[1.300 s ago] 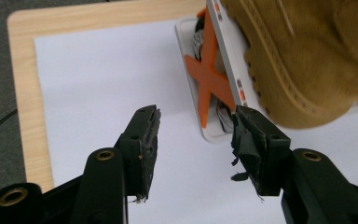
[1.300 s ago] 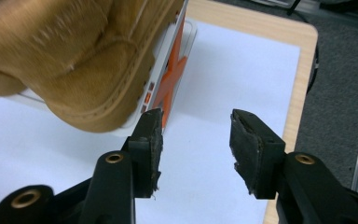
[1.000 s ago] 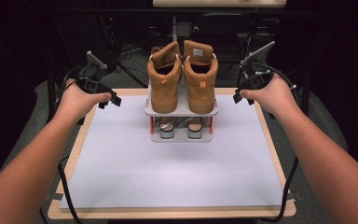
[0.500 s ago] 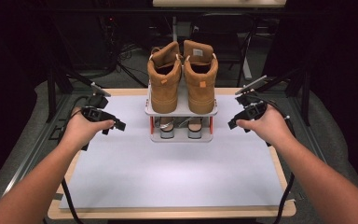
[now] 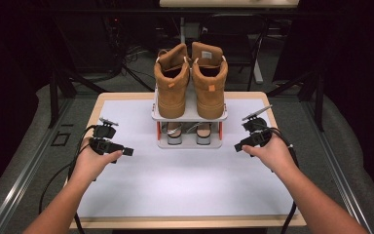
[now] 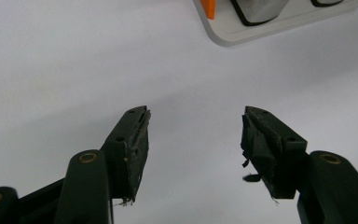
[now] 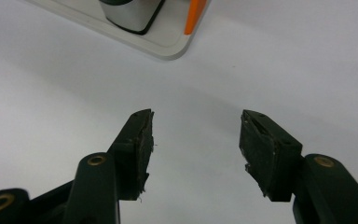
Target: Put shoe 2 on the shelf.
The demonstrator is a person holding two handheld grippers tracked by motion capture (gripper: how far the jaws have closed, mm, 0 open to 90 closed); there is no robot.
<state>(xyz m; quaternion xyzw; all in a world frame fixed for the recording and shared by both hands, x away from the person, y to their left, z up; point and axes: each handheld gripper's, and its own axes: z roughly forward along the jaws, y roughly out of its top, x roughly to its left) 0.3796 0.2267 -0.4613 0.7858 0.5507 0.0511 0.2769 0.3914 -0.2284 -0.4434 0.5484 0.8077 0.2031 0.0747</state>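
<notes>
Item: pr. tan boots point(image 5: 191, 80), high-top, on top tier of small white rack point(image 5: 189, 142) w/ orange posts. Rack stood at mid-back of surface point(image 5: 175, 195), near far edge; boots side by side, touching, heels toward the person, toes pointing away. Lower tier held a second pr., silver-grey shoes point(image 5: 189, 134), partly hidden under the shelf.

Left gripper point(image 5: 126, 152): low over surface, left of rack, apart from it. Jaws wide, nothing between them; in left gripper view they pointed at bare white surface w/ rack corner point(image 6: 242, 35) ahead.

Right gripper point(image 5: 237, 146): right of rack, near its front corner, not touching. Jaws wide, empty; right gripper view showed rack corner point(image 7: 168, 44), orange post and one silver shoe ahead.

Handling (est.): boots prob. moderately heavy, thick sole stiff, suede-like upper soft and giving, good friction, not fragile. Collar and tongue would fold under a pinch. Best hold, likely: heel counter or padded collar rim at back, nearest the jaws; one boot per gripper. Sole edge too thick for a sure bite, by the look of it. Rack looked light and could slide or tip if a boot dragged across the shelf; lift straight up before pulling back. Laces not clearly visible.
</notes>
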